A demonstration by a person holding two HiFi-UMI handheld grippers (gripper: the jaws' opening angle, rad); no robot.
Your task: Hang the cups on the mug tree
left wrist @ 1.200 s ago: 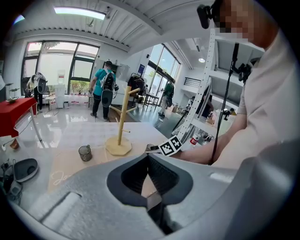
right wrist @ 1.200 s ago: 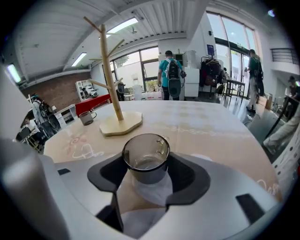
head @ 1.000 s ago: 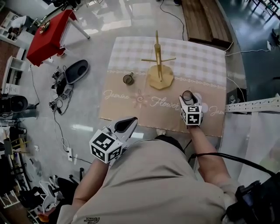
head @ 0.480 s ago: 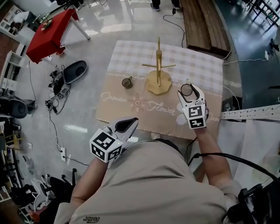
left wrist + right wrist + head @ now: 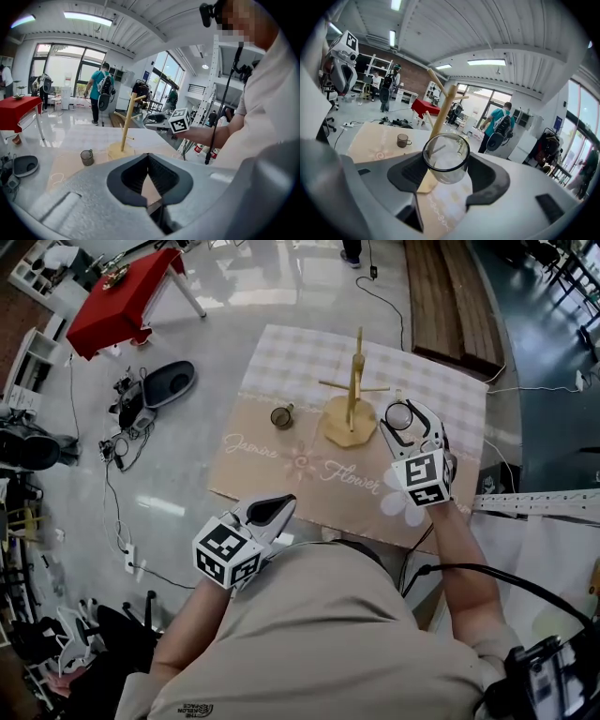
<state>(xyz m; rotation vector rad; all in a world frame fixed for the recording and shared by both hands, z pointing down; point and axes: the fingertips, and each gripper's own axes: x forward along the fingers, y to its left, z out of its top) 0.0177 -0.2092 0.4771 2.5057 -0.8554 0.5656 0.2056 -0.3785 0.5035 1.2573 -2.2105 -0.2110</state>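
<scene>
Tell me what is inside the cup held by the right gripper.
The clear cup looks empty; the mug tree shows through it. The right gripper covers its two sides.

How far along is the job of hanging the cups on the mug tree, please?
Nothing hangs on the mug tree yet. In hand: the right gripper holds a clear glass cup beside the tree. Left: hang it, then the brown cup standing on the tablecloth.
</scene>
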